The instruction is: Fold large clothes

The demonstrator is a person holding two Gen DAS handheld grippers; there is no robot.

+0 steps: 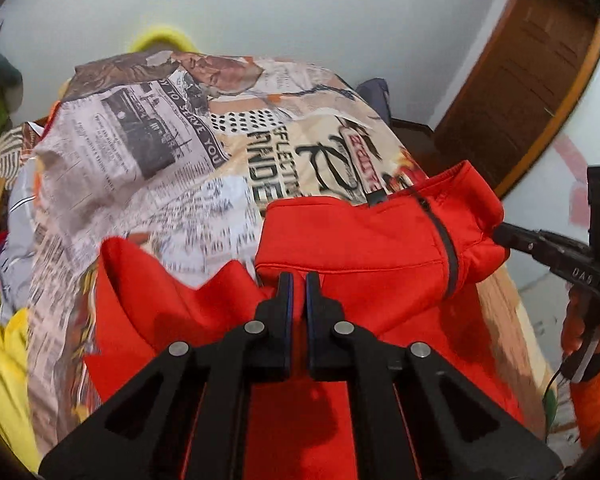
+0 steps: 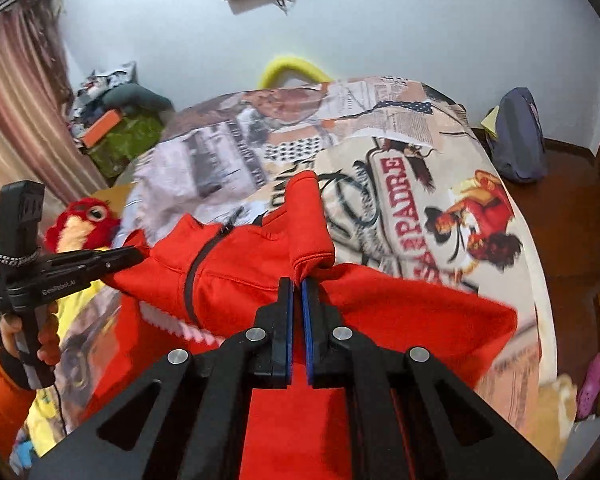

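Left gripper: jaws clamped tight on a fold of the red jacket, cloth pinched between the blue pads. Right gripper: same, clenched on another fold of the red jacket, just under a bunched cuff that sticks up above the tips.

Each gripper also shows in the other's view. From the left wrist, the right gripper comes in from the right edge, tip buried in the jacket's collar end. From the right wrist, the left gripper comes in from the left, tip in the jacket's edge, with a hand and an orange sleeve on its handle.

The jacket hangs stretched between the two grippers, lifted off the bed at the held edge, the rest draping down toward the cameras. Dark zipper runs down the front near the collar. A white zigzag print shows on the lower left part in the right wrist view.

Under it: bed cover with a newspaper and poster collage print, wrinkled. Yellow cloth lies at the left edge of the bed. Red plush toy sits just behind the left gripper. Wooden door at right of the left view, curtain at left of the right view. Purple bag on the floor by the wall. Frames are motion-blurred at the edges.
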